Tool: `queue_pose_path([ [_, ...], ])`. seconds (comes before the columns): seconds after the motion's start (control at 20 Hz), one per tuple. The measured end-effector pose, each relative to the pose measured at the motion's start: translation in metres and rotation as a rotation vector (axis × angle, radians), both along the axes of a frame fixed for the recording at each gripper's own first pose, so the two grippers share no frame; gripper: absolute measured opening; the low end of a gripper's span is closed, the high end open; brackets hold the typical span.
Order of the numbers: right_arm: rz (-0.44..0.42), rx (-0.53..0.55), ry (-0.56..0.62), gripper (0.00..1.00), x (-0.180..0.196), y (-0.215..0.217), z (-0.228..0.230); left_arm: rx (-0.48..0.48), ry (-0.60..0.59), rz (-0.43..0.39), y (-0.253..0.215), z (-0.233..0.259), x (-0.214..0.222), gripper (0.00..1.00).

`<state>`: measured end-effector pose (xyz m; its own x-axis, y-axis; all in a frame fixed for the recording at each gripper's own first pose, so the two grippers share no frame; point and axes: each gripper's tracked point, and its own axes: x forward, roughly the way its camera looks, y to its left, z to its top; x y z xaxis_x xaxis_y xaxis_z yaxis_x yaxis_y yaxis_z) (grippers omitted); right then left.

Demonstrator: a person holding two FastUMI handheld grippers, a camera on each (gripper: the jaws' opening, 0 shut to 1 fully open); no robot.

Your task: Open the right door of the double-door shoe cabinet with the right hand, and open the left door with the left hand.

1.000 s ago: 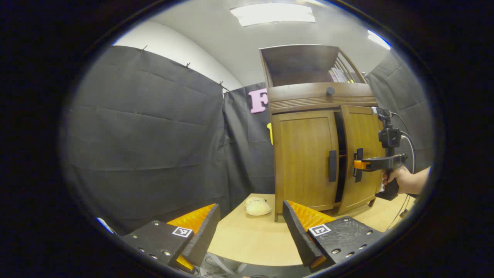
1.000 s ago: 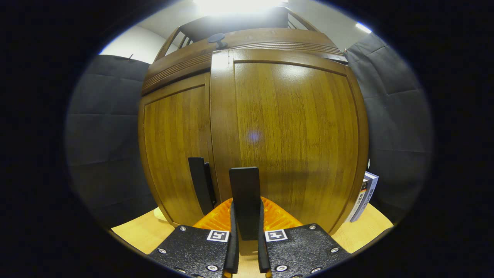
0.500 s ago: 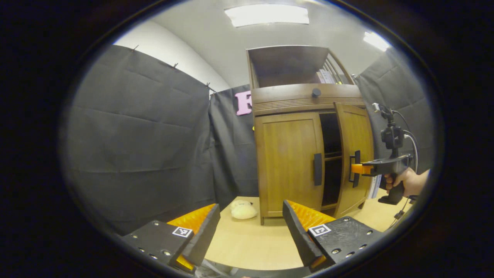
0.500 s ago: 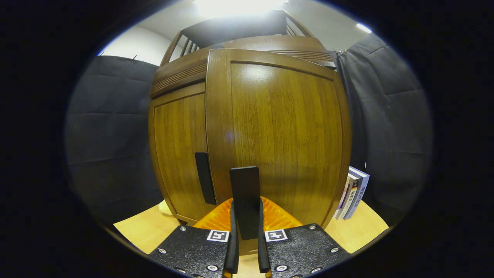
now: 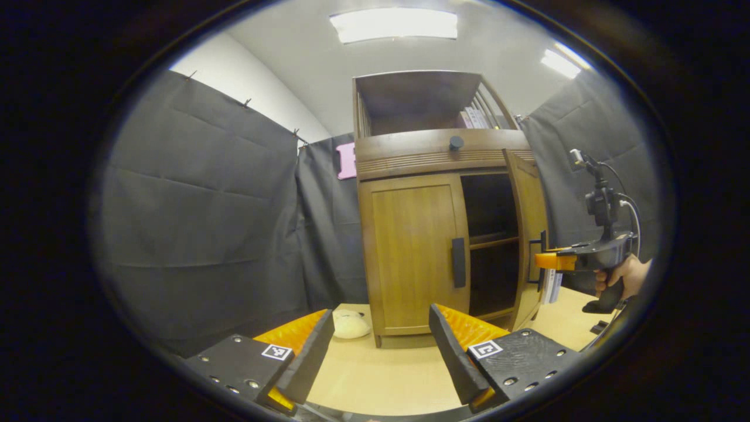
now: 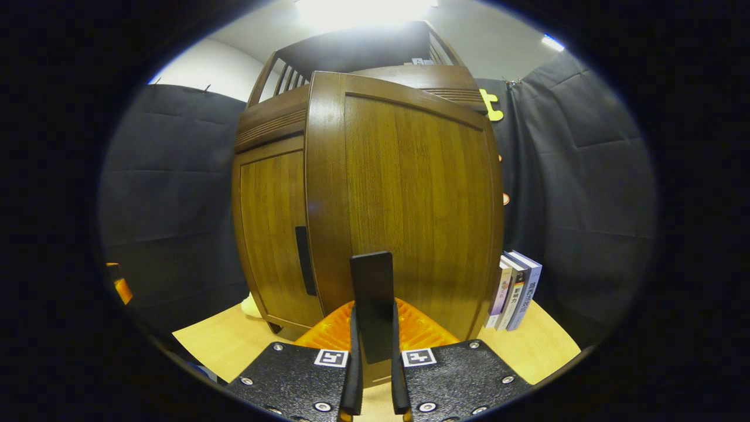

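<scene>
Rectangular white ceiling light panels (image 5: 394, 24) at 12 o'clock light both views evenly; one glares, overexposed, in the right gripper view; fisheye bends edges.

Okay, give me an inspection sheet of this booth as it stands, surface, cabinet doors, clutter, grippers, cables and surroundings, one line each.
Surface: light wood table, cabinet standing on it.
Job's things: right door swung wide open, dark shelves showing inside; left door shut, its handle untouched.
Clutter: cream plush toy left of the cabinet; books upright to its right; more books in the top shelf.
Grippers: right gripper shut on the right door's handle; left gripper open, short of the cabinet.
Cables: a cable loops from the right gripper's camera mount.
Surroundings: black cloth walls, white ceiling with light panels.
</scene>
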<state>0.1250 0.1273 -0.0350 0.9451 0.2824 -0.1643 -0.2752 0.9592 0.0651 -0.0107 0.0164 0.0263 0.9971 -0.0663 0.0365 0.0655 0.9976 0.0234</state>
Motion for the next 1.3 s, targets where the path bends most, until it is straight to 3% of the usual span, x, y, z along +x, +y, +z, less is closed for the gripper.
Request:
queue_pose_path([
  [0.25, -0.02, 0.001, 0.005, 0.19, -0.021, -0.027, 0.003, -0.006, 0.002, -0.049, -0.007, -0.004, 0.005, 1.0],
  [0.3, -0.026, -0.005, 0.006, 0.19, -0.024, -0.033, 0.001, -0.006, 0.0, -0.06, -0.008, -0.005, 0.006, 0.93],
  [0.75, -0.07, -0.037, 0.01, 0.18, -0.043, -0.073, 0.003, -0.023, 0.009, -0.157, -0.029, -0.028, 0.018, 0.93],
  [1.0, -0.142, -0.071, 0.016, 0.18, -0.05, -0.104, 0.0, -0.012, 0.001, -0.196, -0.034, -0.023, 0.025, 0.93],
  [1.3, -0.257, -0.032, 0.046, 0.17, -0.053, -0.15, -0.001, -0.014, 0.006, -0.222, -0.04, -0.023, 0.026, 0.93],
])
